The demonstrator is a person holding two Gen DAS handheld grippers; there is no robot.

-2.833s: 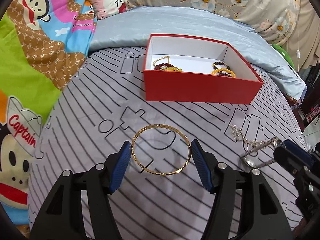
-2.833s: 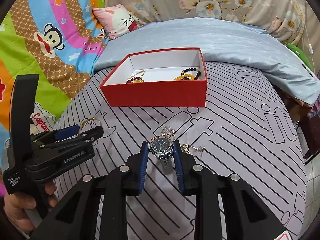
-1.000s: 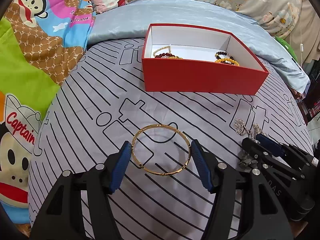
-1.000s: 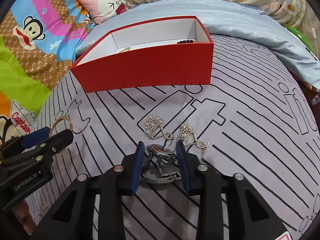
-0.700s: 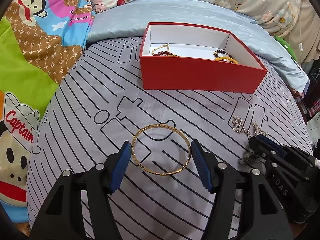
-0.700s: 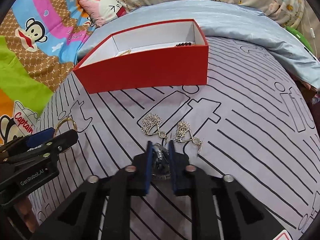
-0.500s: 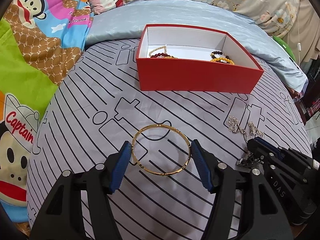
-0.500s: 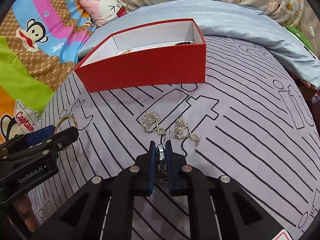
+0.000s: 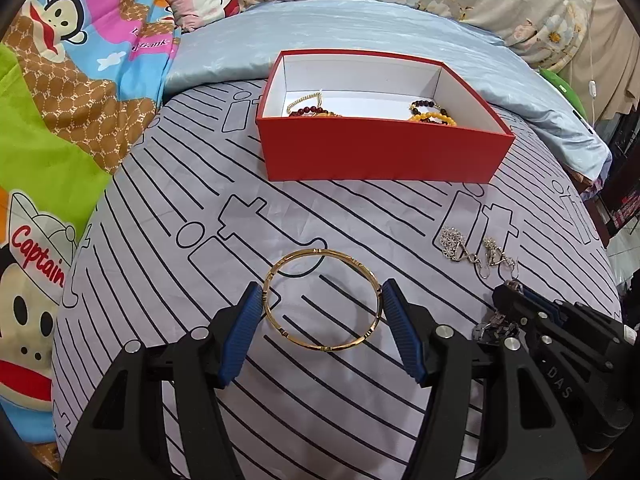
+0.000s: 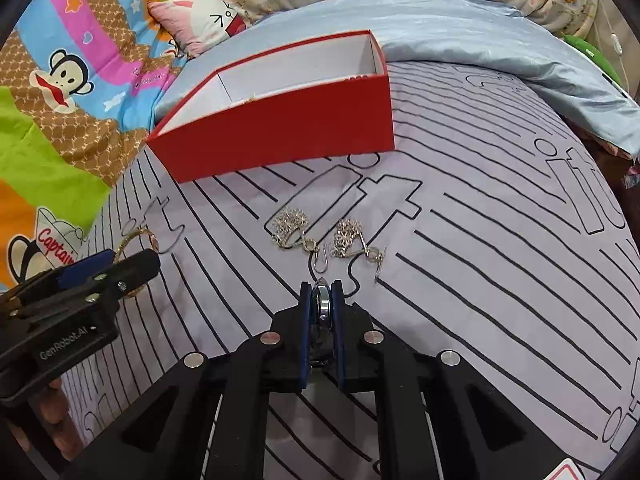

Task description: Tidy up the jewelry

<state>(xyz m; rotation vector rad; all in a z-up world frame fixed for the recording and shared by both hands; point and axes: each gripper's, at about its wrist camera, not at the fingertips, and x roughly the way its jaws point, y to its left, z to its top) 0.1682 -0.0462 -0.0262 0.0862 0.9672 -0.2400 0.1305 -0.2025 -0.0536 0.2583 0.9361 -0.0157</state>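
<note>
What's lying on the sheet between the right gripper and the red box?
Two silver earrings lie side by side between the right gripper, shut on the watch, and the red box; otherwise bare sheet. The right wrist view shows it.

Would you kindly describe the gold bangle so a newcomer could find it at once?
Start at the red box on the striped grey bedsheet and come toward the camera. The gold bangle sits between the left gripper's blue pads. Unlike the two silver earrings nearby, it is one plain, large gold ring.

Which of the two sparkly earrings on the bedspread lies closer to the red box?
The left earring in the right wrist view; its twin lies farther right, slightly nearer the hand-held gripper, farther from the red box.
</note>
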